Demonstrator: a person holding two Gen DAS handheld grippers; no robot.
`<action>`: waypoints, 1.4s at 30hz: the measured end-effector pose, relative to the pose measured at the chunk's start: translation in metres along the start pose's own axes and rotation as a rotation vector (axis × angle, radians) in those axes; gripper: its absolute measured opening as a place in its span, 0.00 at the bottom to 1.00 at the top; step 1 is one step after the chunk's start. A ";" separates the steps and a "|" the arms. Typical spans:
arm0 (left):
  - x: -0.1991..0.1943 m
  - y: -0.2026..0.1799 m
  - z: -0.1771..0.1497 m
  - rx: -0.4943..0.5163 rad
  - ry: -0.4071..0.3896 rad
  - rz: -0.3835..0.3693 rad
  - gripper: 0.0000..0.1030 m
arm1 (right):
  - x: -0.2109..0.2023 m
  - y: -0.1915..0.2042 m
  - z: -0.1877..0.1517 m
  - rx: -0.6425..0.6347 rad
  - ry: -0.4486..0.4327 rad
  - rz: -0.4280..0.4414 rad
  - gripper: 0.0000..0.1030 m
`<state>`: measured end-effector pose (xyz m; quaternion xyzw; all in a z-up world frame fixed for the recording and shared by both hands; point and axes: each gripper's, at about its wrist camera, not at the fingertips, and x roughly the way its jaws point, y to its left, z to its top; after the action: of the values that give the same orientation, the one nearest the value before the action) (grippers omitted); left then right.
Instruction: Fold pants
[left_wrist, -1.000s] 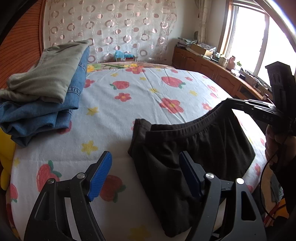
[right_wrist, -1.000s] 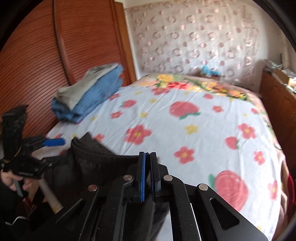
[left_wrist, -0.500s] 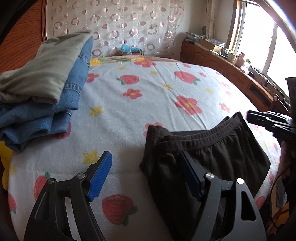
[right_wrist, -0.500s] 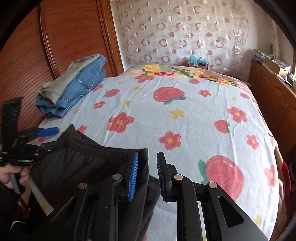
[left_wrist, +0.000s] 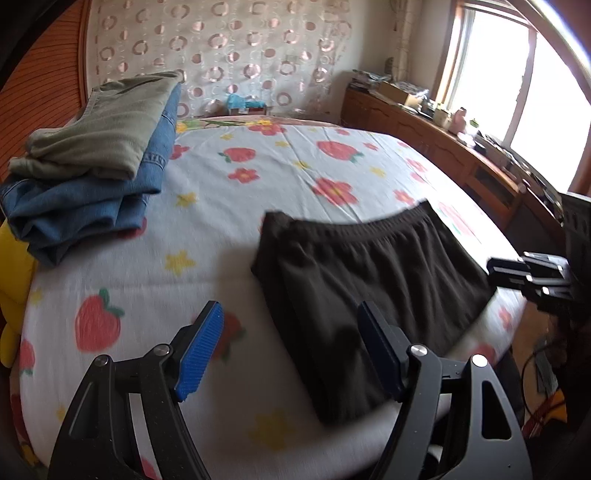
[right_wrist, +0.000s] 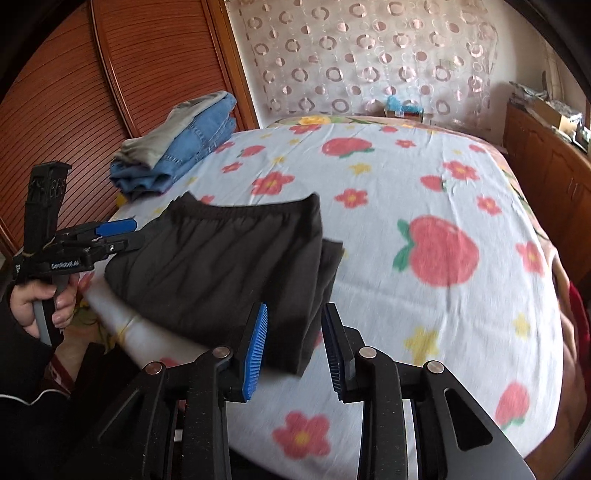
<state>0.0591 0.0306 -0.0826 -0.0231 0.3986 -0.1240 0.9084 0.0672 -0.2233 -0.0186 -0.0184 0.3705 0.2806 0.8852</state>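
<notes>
The dark brown pants (left_wrist: 369, 273) lie folded flat near the front edge of the bed, waistband toward the headboard; they also show in the right wrist view (right_wrist: 229, 258). My left gripper (left_wrist: 291, 350) is open and empty, just above the pants' near left corner; from the right wrist view it (right_wrist: 122, 232) sits at the pants' left edge. My right gripper (right_wrist: 293, 347) is open and empty, hovering over the pants' near right corner; in the left wrist view it (left_wrist: 524, 275) is beside the pants' right edge.
The bed (left_wrist: 240, 206) has a flowered sheet. A stack of folded jeans and a grey-green garment (left_wrist: 96, 155) lies at its left side by the wooden wardrobe (right_wrist: 110, 92). A wooden sideboard (left_wrist: 461, 158) runs along the right under the window.
My right gripper has opened and let go of the pants. The pants have dropped flat onto the bed. Both grippers have drawn back toward the front edge.
</notes>
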 end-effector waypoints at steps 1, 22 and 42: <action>-0.003 -0.001 -0.003 0.003 0.002 0.000 0.73 | -0.002 0.000 -0.002 0.006 0.001 0.005 0.31; 0.001 0.006 -0.024 -0.007 0.040 0.010 0.74 | 0.004 0.011 -0.014 -0.040 0.019 0.009 0.04; 0.008 -0.003 0.013 0.013 -0.016 -0.012 0.73 | -0.001 0.017 0.003 -0.069 -0.009 -0.043 0.18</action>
<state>0.0727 0.0253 -0.0789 -0.0205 0.3903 -0.1317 0.9110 0.0600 -0.2086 -0.0131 -0.0557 0.3563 0.2740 0.8916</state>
